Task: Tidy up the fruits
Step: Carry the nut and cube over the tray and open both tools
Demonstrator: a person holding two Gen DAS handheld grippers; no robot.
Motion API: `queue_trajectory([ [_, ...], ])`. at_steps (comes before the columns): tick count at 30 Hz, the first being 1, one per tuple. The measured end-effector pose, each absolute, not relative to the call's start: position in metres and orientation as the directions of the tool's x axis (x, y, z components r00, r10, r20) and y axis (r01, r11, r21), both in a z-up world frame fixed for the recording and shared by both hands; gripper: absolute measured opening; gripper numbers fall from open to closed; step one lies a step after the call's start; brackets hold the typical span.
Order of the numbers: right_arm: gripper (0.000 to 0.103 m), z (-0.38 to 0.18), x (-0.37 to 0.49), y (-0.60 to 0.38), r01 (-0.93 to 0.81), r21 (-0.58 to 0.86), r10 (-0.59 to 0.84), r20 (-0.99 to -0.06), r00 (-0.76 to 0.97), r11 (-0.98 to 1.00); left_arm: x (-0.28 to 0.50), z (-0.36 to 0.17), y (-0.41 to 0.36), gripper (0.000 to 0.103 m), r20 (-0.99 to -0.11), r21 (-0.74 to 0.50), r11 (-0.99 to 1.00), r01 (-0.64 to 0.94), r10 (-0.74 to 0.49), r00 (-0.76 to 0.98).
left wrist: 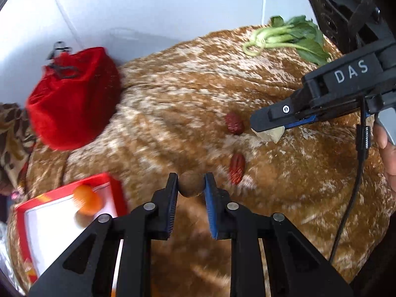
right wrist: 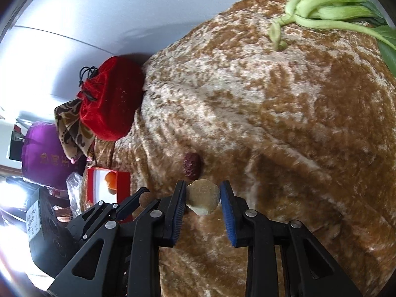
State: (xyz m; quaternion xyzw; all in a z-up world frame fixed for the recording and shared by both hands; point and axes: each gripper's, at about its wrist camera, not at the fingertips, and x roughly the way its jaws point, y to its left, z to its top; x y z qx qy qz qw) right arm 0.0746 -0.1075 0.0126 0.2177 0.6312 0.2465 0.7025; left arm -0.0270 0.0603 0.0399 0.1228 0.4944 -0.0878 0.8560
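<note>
Two red dates (left wrist: pixel 234 123) (left wrist: pixel 237 167) lie on the brown and white blanket (left wrist: pixel 173 104) in the left wrist view, but the right wrist view shows only one of them (right wrist: pixel 191 165). The other is hidden there behind the gripper fingers.

The left gripper (left wrist: pixel 191 185) is closed on a small round brown fruit (left wrist: pixel 191 184), held just above the blanket. In the right wrist view this fruit (right wrist: pixel 144 199) is only a small ball at the tips of the left gripper (right wrist: pixel 144 201).

The right gripper (right wrist: pixel 203 195) has a pale, rough chunk (right wrist: pixel 203 196) between its blue pads. The left pad touches the chunk, but a thin gap shows at the right pad, so it is hard to tell if the grip is tight. In the left wrist view the chunk (left wrist: pixel 268 133) peeks out under the right gripper (left wrist: pixel 264 126), and a hand (left wrist: pixel 386 148) is cut off at the edge.

A red and white box (left wrist: pixel 24 220) sits at the blanket's edge with an orange fruit (left wrist: pixel 87 199) inside, blurred. The right wrist view shows the box (right wrist: pixel 122 180) partly hidden.

A red pouch (left wrist: pixel 74 99) sits by the wall. Only the right wrist view shows the purple bag (right wrist: pixel 42 158) behind it. Green leafy stalks (left wrist: pixel 287 38) lie far back, cut off in the right wrist view.
</note>
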Motion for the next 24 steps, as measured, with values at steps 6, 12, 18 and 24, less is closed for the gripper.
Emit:
queue_trajectory([
  [6,0.029,0.029,0.051,-0.07,-0.155,0.679,0.691,-0.721,0.045,0.718,-0.07,0.068,0.107,0.019,-0.84,0.156,0.984,0.086,0.086,0.536],
  [12,0.029,0.048,0.015,-0.015,-0.272,0.726,0.752,-0.659,-0.013,0.631,-0.109,0.074,0.17,0.019,-0.859,0.143,0.964,-0.223,0.233,0.457],
  [18,0.029,0.053,-0.026,0.036,-0.378,0.726,0.757,-0.647,-0.094,0.574,-0.154,0.058,0.21,0.019,-0.874,0.193,0.884,-0.426,0.352,0.335],
  [24,0.029,0.042,-0.059,0.072,-0.456,0.692,0.71,-0.684,-0.166,0.56,-0.161,0.045,0.218,0.019,-0.868,0.269,0.851,-0.45,0.417,0.27],
])
